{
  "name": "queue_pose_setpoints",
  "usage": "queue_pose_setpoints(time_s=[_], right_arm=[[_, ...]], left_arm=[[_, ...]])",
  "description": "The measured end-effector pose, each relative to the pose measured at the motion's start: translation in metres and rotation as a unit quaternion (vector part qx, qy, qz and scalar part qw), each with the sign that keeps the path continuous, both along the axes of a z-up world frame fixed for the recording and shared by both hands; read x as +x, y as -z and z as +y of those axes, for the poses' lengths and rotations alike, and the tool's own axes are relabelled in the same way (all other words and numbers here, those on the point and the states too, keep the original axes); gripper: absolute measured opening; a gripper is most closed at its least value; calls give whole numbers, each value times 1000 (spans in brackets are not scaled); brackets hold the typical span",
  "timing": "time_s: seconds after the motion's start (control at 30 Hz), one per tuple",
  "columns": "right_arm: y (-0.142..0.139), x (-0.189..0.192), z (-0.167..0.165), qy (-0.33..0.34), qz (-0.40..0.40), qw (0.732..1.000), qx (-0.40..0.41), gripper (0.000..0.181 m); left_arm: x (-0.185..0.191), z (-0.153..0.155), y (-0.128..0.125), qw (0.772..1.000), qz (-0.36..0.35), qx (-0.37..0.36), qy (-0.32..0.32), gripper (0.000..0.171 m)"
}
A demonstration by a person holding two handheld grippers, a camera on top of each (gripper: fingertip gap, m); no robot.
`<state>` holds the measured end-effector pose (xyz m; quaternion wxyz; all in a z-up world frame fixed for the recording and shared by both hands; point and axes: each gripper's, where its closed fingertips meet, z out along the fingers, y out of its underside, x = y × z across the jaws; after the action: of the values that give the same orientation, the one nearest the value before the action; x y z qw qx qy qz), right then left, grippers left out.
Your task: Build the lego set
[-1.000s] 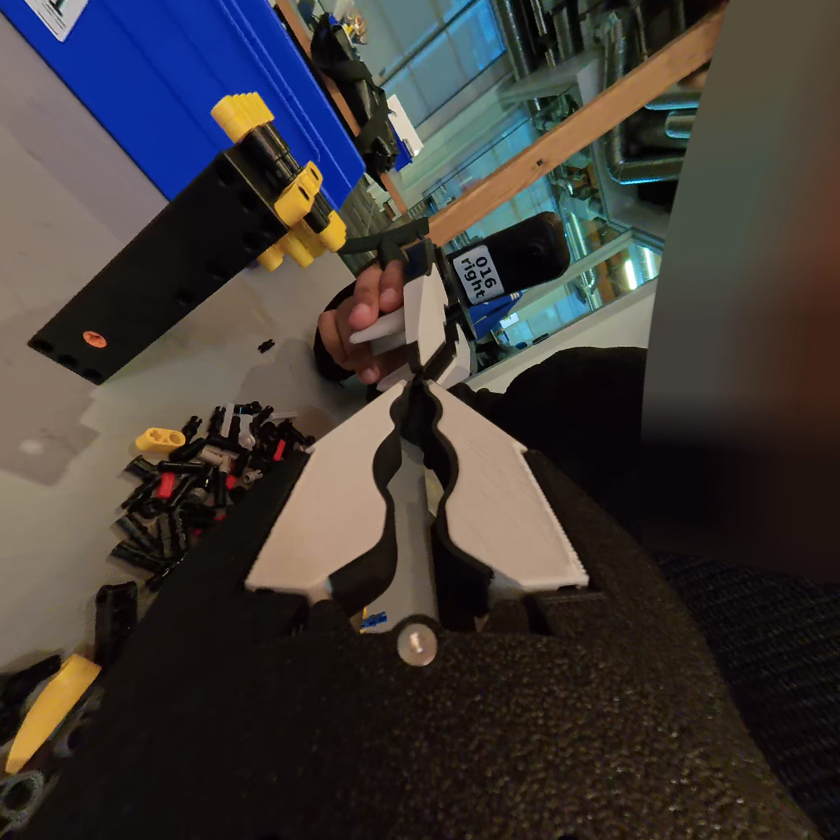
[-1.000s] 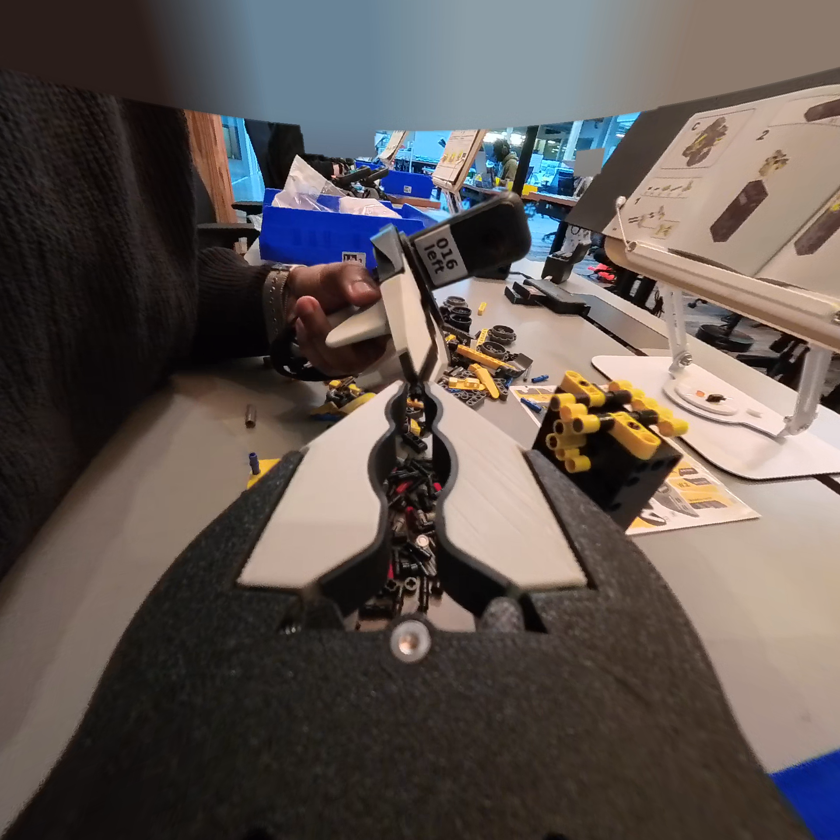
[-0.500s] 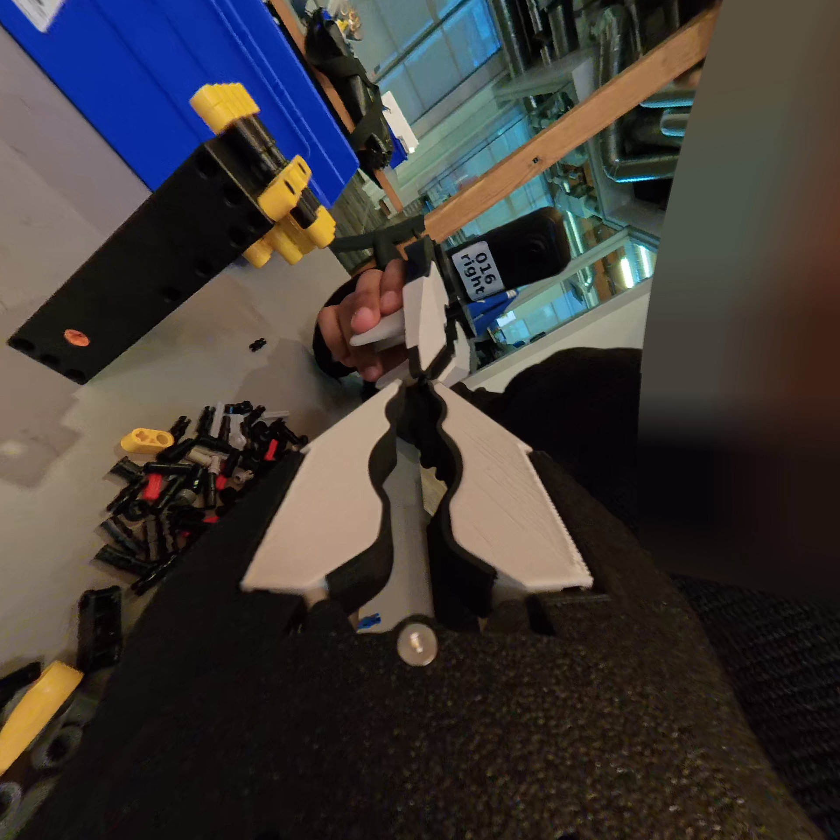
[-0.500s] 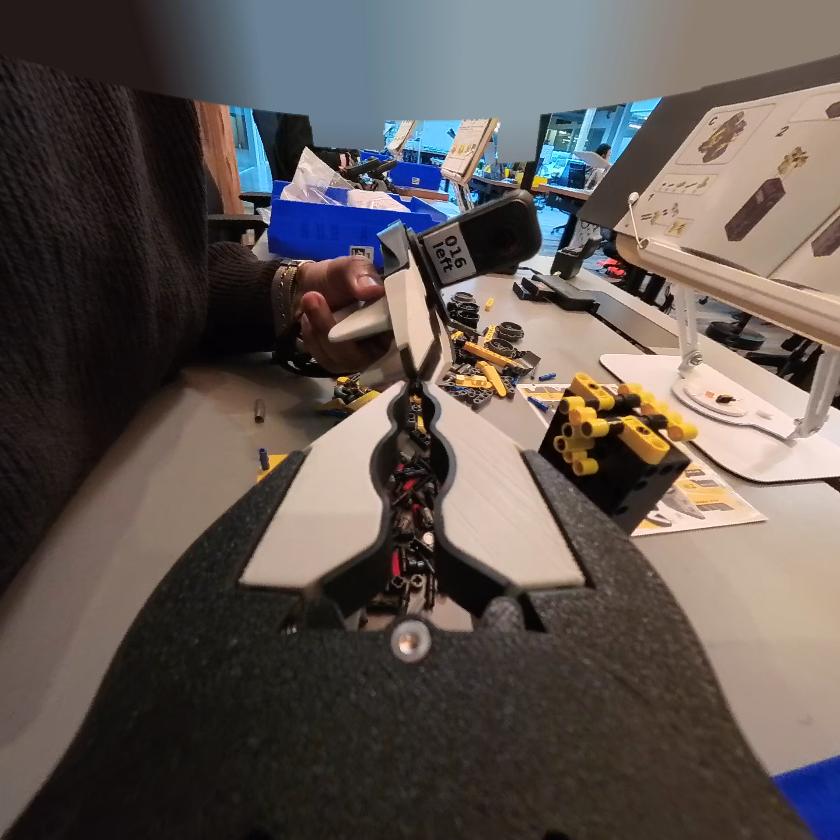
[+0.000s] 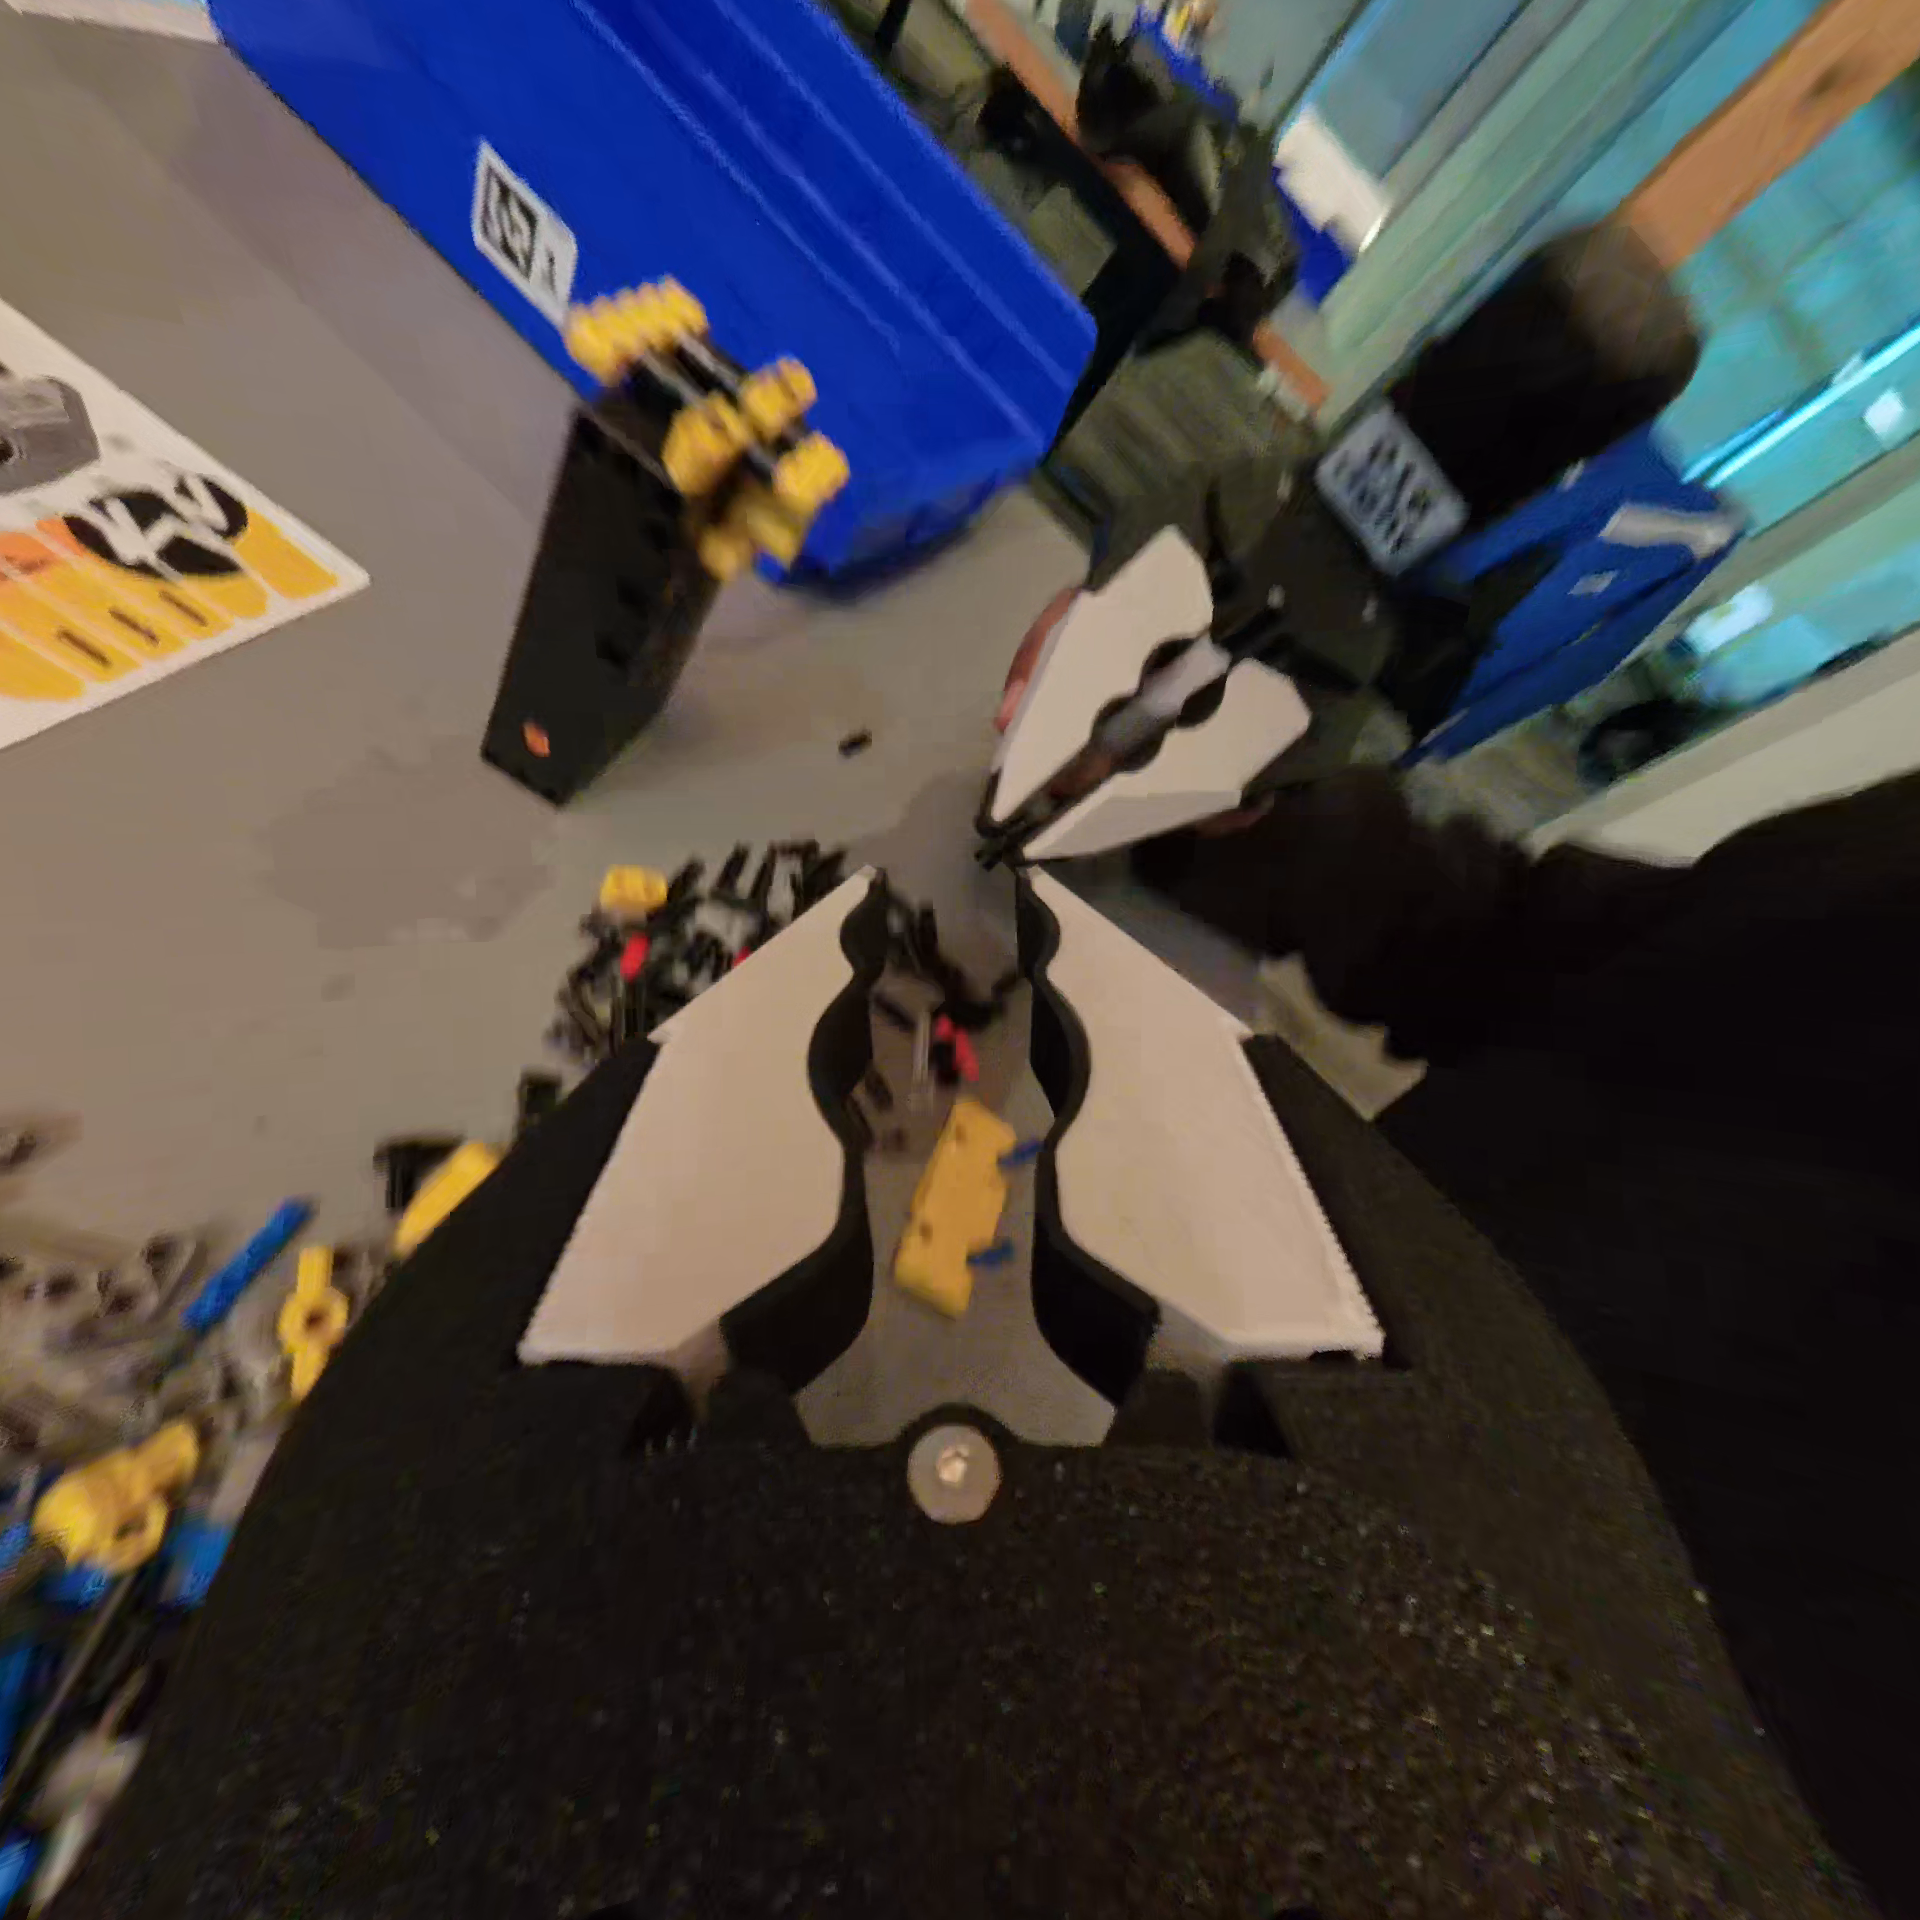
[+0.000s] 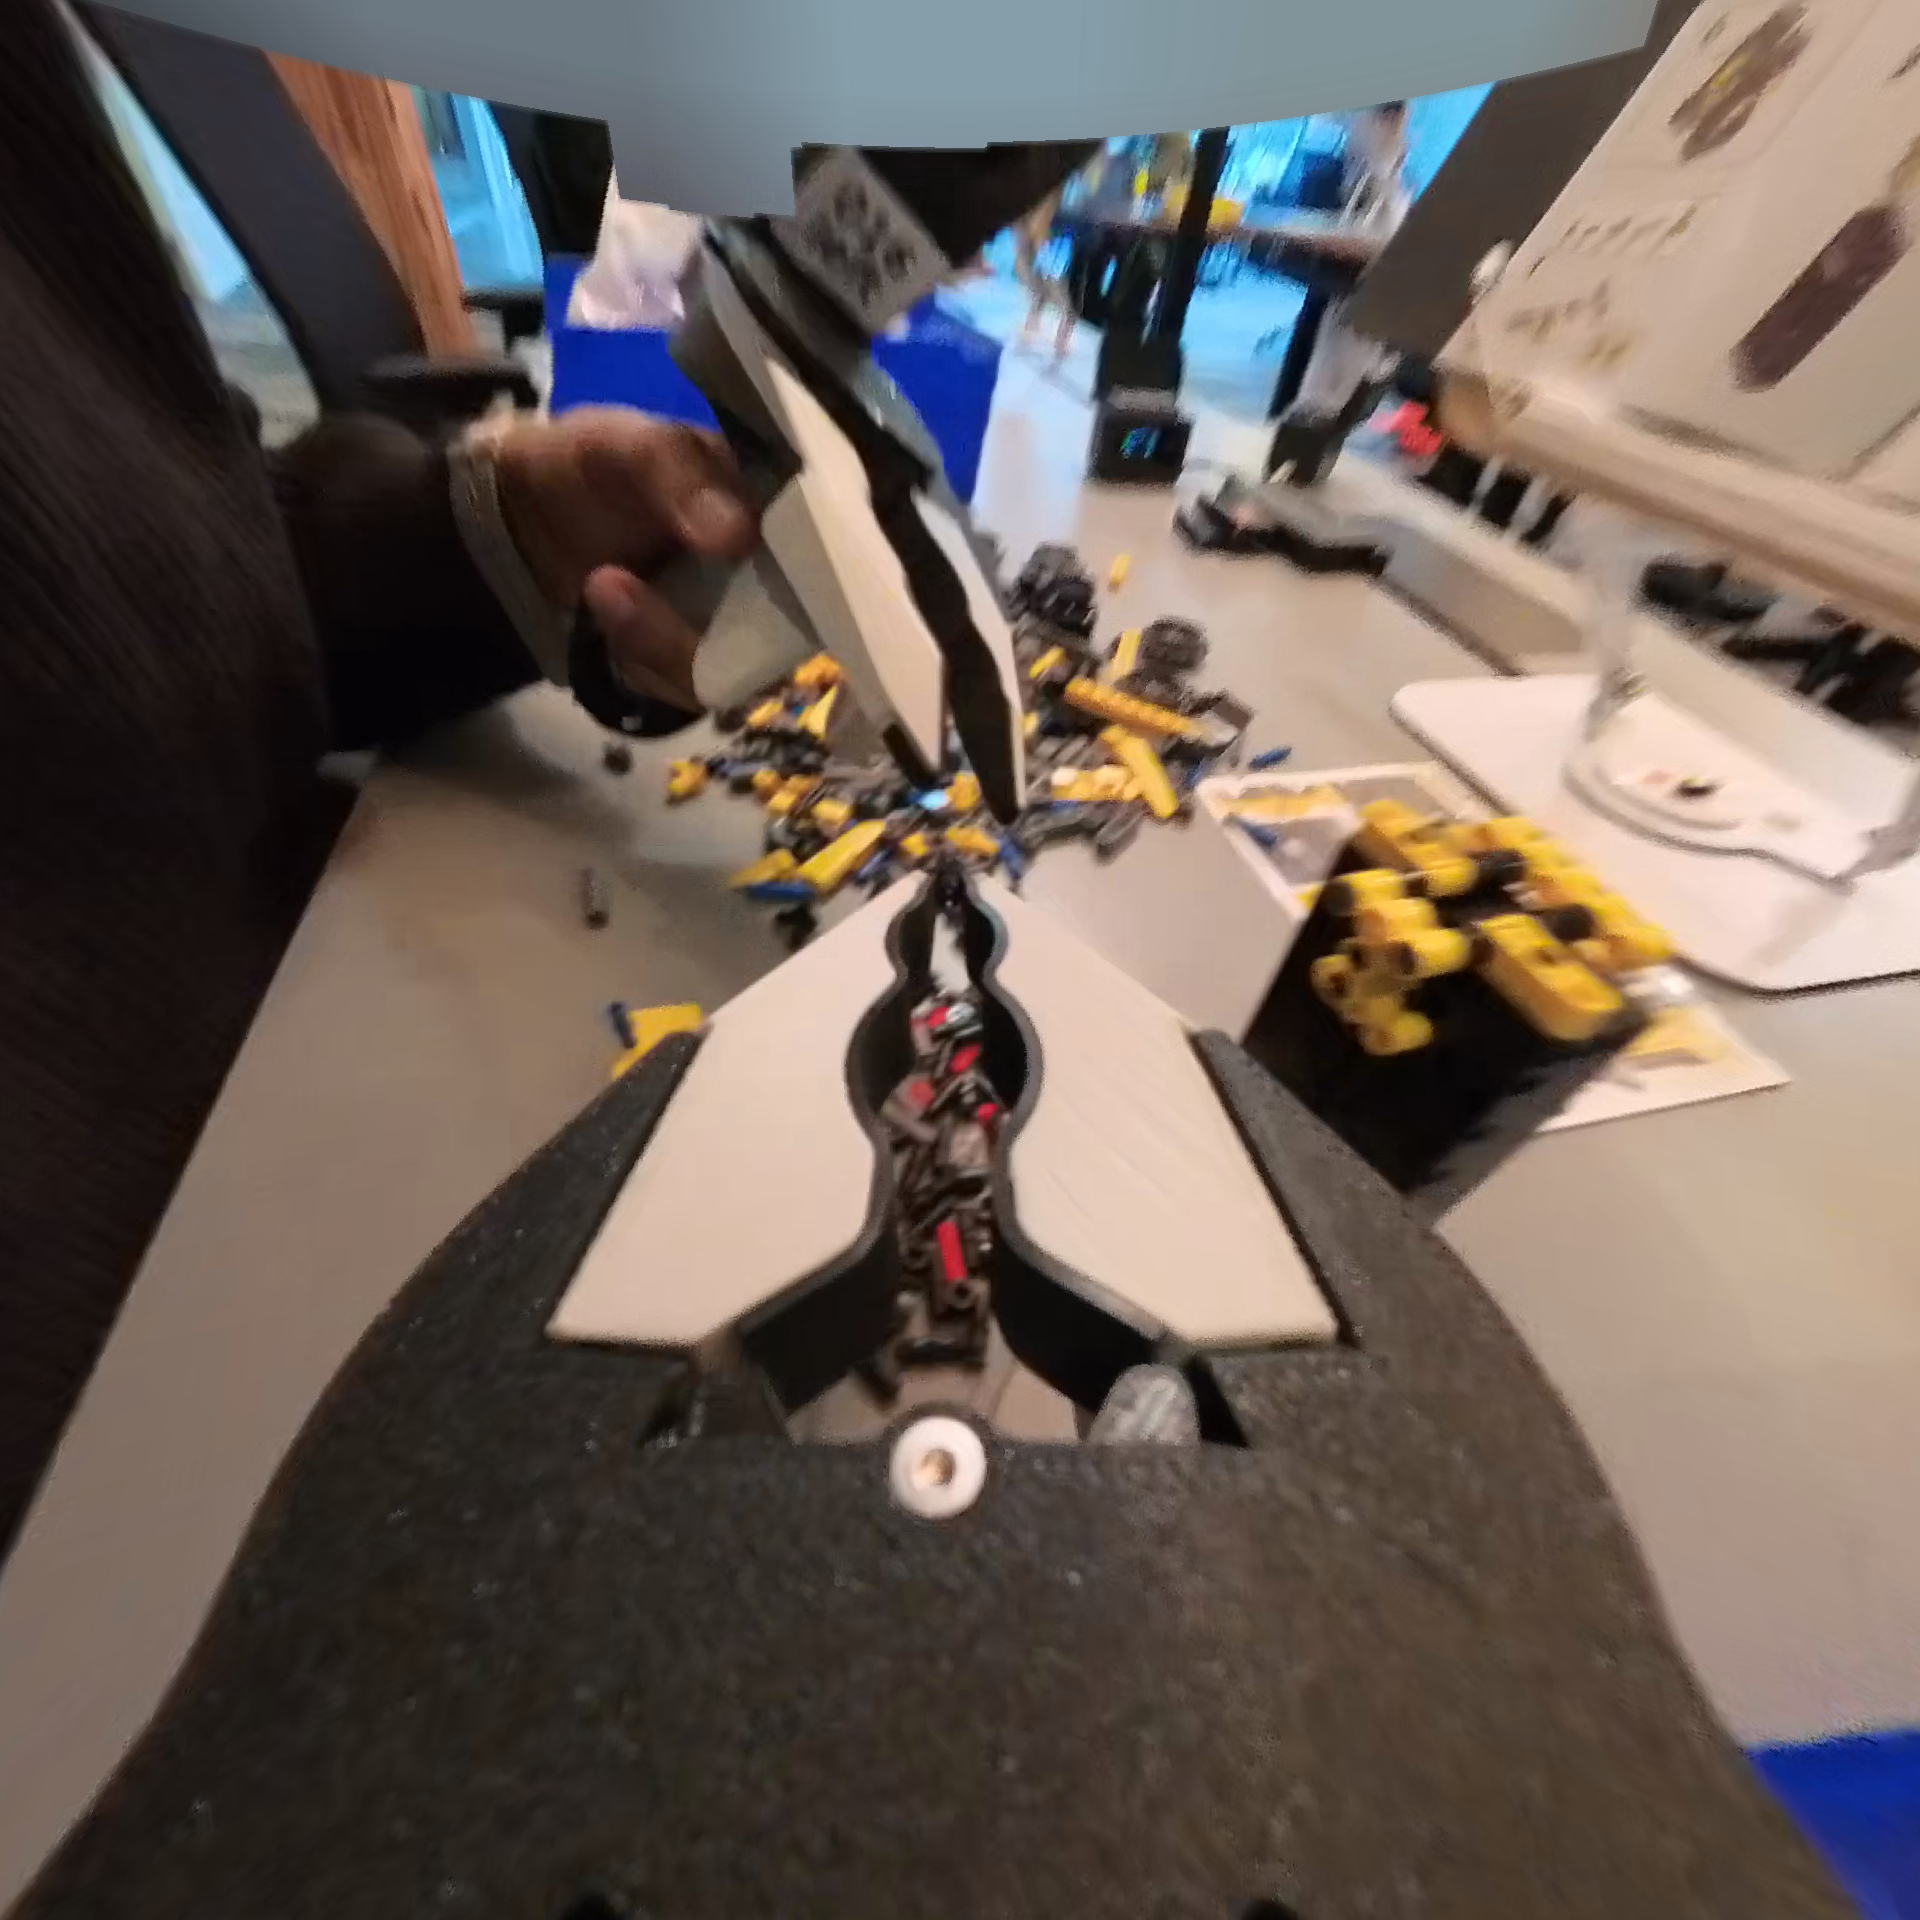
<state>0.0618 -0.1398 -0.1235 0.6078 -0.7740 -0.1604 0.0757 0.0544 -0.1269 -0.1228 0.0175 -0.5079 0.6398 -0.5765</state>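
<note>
matt grey bench (image 5: 208, 883); glossy blue plastic bin (image 5: 727, 208); rough black foam mount (image 6: 935, 1662); paper sheet (image 5: 125, 582).

White label on blue bin (image 5: 665, 197), writing blurred, unreadable

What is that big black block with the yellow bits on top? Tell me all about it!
The black block looks like plastic building bricks joined into a tall box standing on the grey table. Round holes run down its side and a small orange dot sits near its base. Yellow connectors on black pins crowd its top. A blue bin is behind it. Nothing holds it; both grippers are off to the side. The picture is blurry, so finer detail is unclear.
</note>
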Motion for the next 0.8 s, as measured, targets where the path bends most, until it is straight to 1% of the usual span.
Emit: queue_pose_setpoints(time_s=[0.07,0.17,0.23,0.37,0.47,0.57,0.8], right_arm=[[18,-17,-2,-18,-32,997,-67,4],[42,-37,-11,-55,-103,979,-167,4],[51,-46,-15,-84,-138,962,-220,4],[67,-54,-21,-133,-199,921,-307,4],[76,-54,-26,-166,-240,892,-345,4],[83,-51,-27,-191,-256,874,-366,4],[85,-51,-26,-219,-247,860,-388,4]], left_arm=[[-26,1,17,998,10,69,12,24],[-56,5,35,988,-1,154,13,25],[-65,-1,38,986,-22,164,11,26],[-73,-15,42,987,-34,156,15,31],[-74,-17,49,981,-41,191,8,32],[-72,-12,58,970,-45,239,-8,35],[-76,-19,68,971,-29,237,8,35]])
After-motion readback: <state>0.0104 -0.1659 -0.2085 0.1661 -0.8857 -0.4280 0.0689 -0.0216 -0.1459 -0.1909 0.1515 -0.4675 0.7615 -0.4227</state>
